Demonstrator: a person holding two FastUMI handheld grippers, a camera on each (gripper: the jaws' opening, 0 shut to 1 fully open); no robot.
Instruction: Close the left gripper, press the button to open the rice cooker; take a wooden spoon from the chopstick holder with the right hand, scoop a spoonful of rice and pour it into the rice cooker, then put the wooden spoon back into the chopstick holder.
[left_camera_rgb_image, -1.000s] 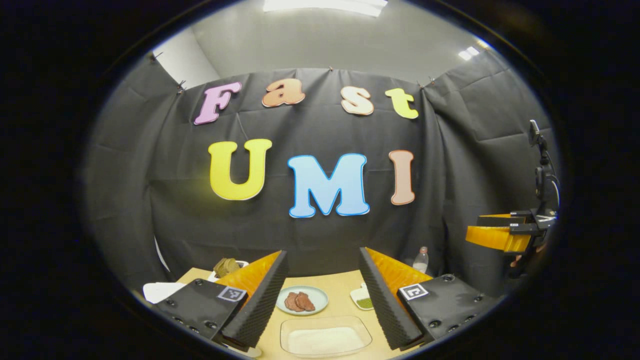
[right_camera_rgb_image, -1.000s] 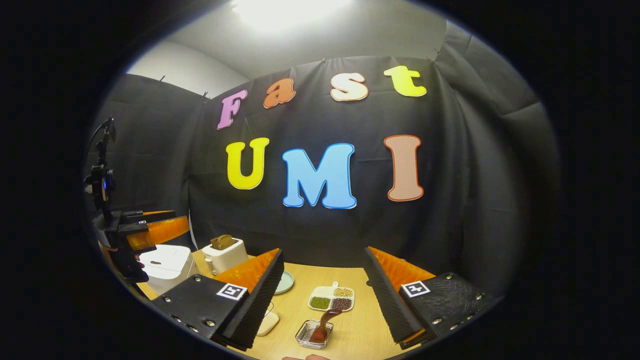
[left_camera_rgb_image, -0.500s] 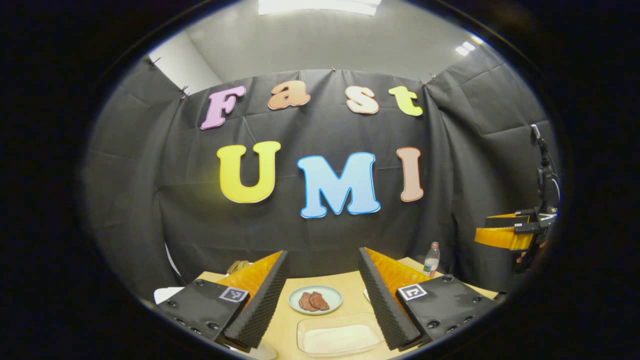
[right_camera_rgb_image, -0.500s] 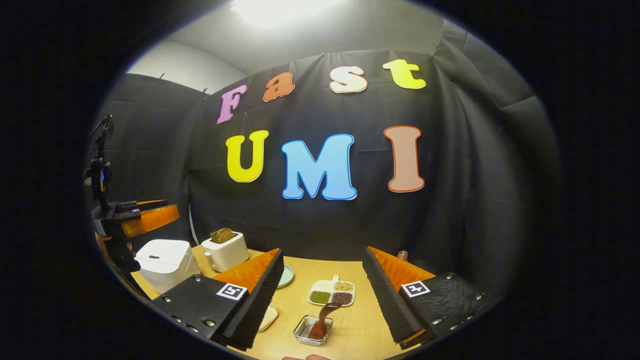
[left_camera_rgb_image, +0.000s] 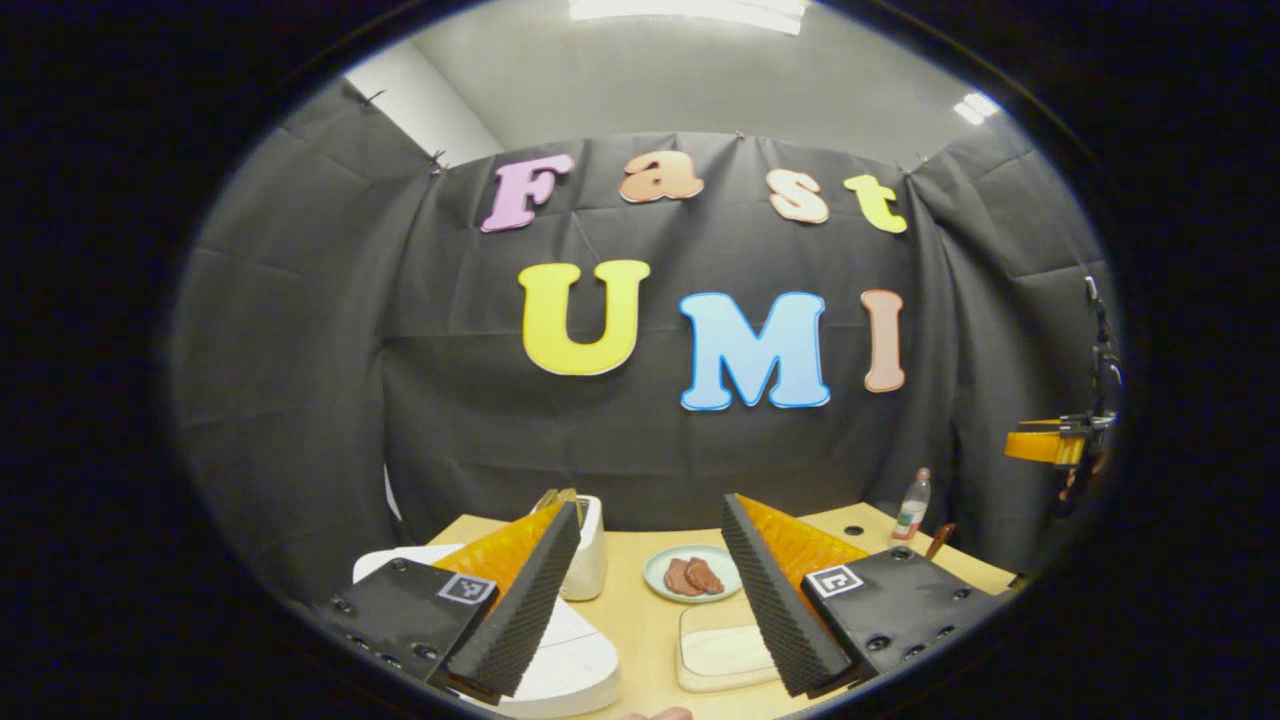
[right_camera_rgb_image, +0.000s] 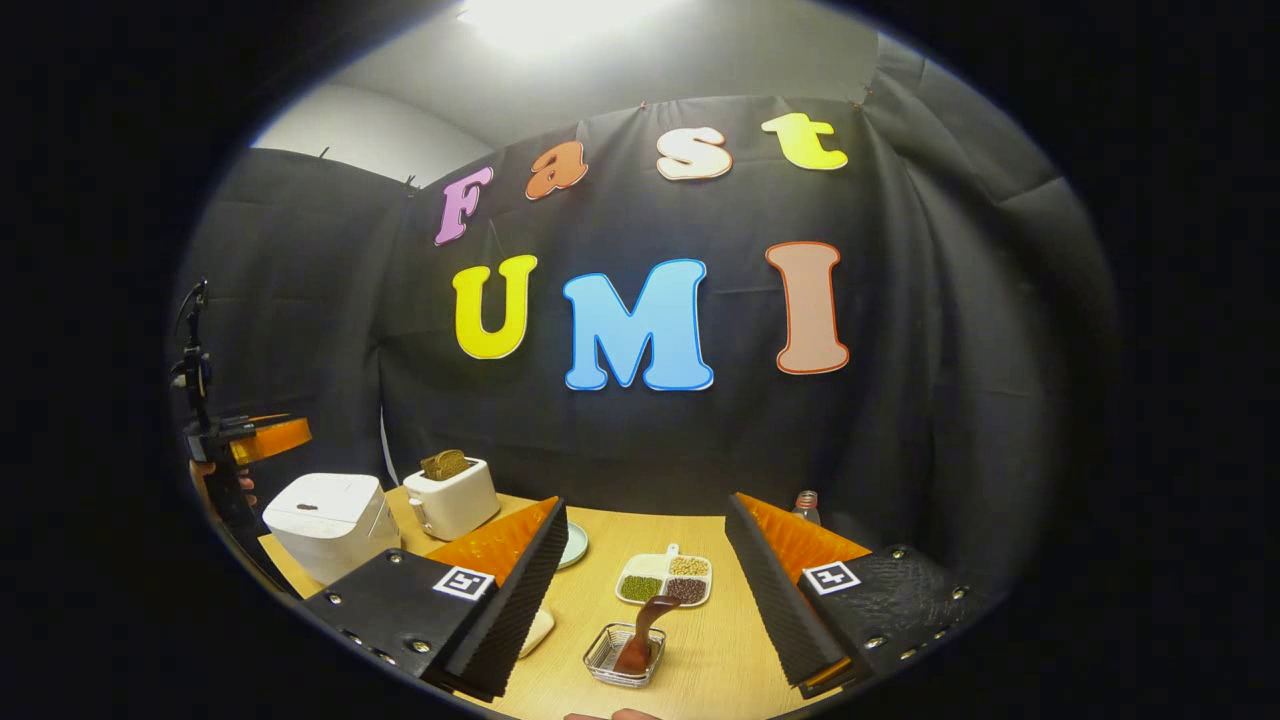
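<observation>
**Rice cooker shut, both grippers hanging above the desk**

Rice cooker (right_camera_rgb_image: 328, 524) sits at the lower left of the right gripper view, lid down, a white rigid box that looks heavy enough to stay put under a push. Its button appears to be the small dark mark on the lid, though that is too small to be sure of. I'd judge a firm, straight press is all it wants — no grip needed. In the left gripper view its rounded white top (left_camera_rgb_image: 560, 660) lies at the bottom of the frame, under the left gripper (left_camera_rgb_image: 650, 585), whose jaws stand spread wide, not yet closed as the task asks.

The right gripper (right_camera_rgb_image: 648, 585) also has its jaws apart, pinching nothing. Low centre between them stands the wooden spoon (right_camera_rgb_image: 643, 632), upright in a small clear holder (right_camera_rgb_image: 620, 660). It is likely light, stiff and smooth, best taken by the handle above the rim.

Room is fair: the toaster (right_camera_rgb_image: 452, 495) stands just beside the cooker, and a divided dish of beans (right_camera_rgb_image: 664, 585) lies near the holder. The desk (right_camera_rgb_image: 705, 640) is bare in front — space to lift the spoon straight up.
</observation>
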